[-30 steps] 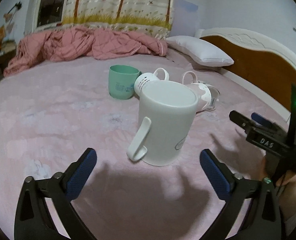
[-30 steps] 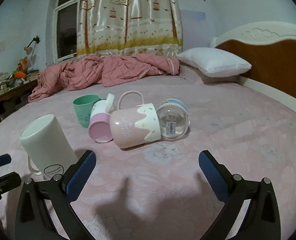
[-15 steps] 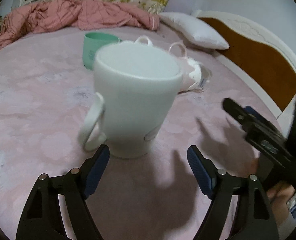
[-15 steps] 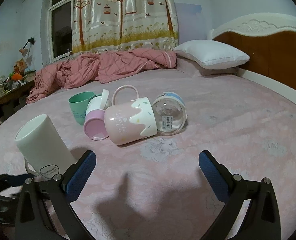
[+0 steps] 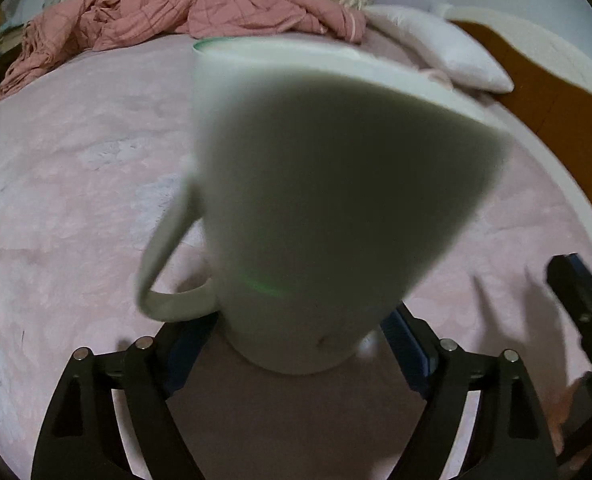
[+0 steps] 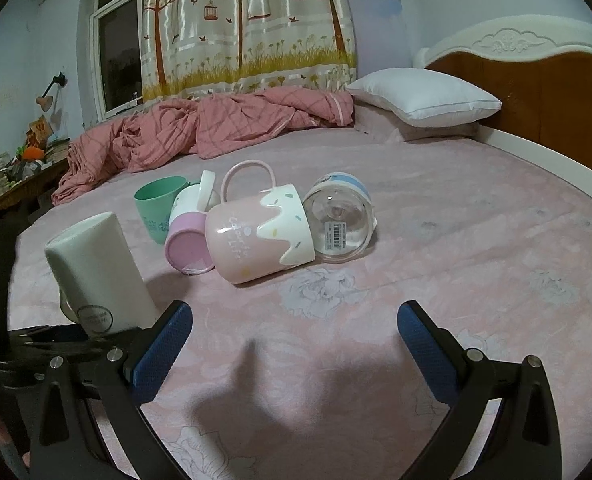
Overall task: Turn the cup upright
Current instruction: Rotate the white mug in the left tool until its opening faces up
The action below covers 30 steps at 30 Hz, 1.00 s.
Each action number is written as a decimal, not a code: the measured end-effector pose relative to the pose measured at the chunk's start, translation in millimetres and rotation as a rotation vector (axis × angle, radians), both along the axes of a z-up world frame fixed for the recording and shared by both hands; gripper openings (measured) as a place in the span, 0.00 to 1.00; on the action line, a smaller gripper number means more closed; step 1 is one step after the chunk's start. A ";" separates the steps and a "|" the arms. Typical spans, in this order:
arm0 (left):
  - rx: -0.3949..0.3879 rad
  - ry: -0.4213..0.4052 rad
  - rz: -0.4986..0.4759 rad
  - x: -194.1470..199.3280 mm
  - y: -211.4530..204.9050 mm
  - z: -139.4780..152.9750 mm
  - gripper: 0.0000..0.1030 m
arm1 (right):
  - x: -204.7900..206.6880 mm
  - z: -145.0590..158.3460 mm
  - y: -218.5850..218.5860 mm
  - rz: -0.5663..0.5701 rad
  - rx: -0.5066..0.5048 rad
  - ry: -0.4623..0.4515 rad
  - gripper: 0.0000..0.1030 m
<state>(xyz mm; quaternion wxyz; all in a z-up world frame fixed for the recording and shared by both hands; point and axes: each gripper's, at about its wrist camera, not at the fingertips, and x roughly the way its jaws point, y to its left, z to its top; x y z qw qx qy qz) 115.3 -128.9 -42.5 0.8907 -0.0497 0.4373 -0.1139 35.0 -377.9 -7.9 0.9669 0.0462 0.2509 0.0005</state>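
Left gripper [image 5: 296, 344] advanced since earlier frame; jaws now flank white mug [image 5: 320, 200], inverted on bedspread [image 5: 75, 160] near its front-left edge; contact not discernible. Right gripper [image 6: 293, 344] spread, empty. Mug likely ceramic: rigid, slick, heavy. Grip mid-body, clear of handle [image 5: 163, 264].

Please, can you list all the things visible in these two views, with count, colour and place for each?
white mug: 1, white, upside down, front left of bed, between left gripper fingers
green cup: 1, green, upright, behind the group
lying cups: 3; purple-based, pink with white icing, clear with blue band; mid bed
quilt: 1, pink, far side
pillow: 1, white, by headboard
bed sheet: 1, pink
left gripper: 1, black, blue pads, around mug
right gripper: 1, same, open, empty
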 end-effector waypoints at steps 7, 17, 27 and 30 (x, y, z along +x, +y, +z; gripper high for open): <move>-0.026 -0.034 0.023 -11.1 9.7 11.7 0.79 | 2.4 -1.8 -1.3 -0.004 0.014 0.006 1.00; -0.039 -0.066 0.008 -49.1 67.5 71.5 0.09 | 7.3 -6.0 3.0 0.004 0.000 0.033 1.00; -0.123 -0.023 -0.019 -39.4 92.7 64.0 0.33 | 9.0 -7.5 -0.3 -0.002 0.021 0.040 1.00; -0.185 0.019 -0.005 -34.7 91.2 51.3 0.35 | 11.8 -9.4 0.8 0.003 0.014 0.053 1.00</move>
